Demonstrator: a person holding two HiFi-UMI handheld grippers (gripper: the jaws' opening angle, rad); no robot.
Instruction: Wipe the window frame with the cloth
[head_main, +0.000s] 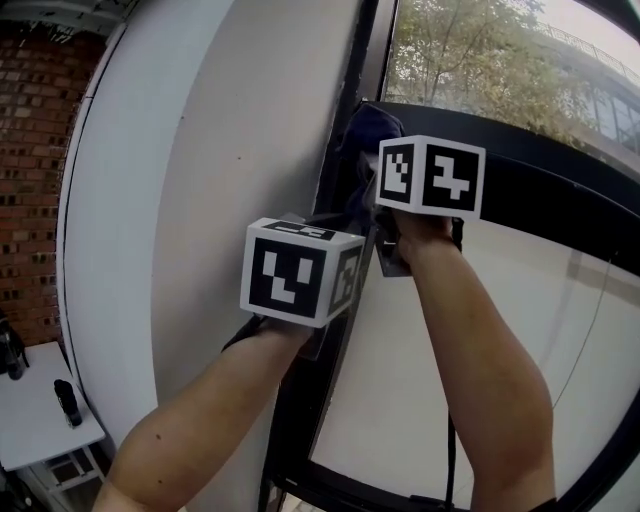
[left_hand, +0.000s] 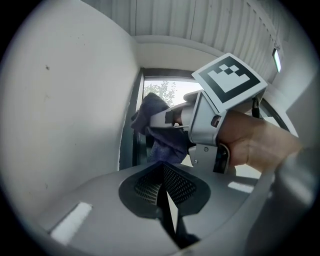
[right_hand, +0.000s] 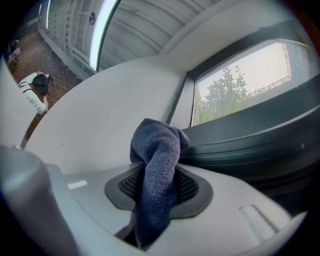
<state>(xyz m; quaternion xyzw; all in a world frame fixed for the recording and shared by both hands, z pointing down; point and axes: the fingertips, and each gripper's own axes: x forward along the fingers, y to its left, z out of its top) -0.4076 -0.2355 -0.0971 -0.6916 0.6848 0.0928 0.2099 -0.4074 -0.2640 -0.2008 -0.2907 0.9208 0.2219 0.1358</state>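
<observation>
The cloth (right_hand: 157, 150), dark blue, is gripped between the clenched jaws of the right gripper (right_hand: 150, 200), and its bunched end is held up at the upper centre of the head view, where the upright of the window frame (head_main: 298, 410) meets the dark horizontal bar; contact appears to be made there, though it cannot be confirmed. The left gripper (left_hand: 162, 187) is closed on nothing and is held just below and left of the right one. Wiping is judged to be under way. No clean or dirty stretch can be told apart, so the share already wiped cannot be read.
</observation>
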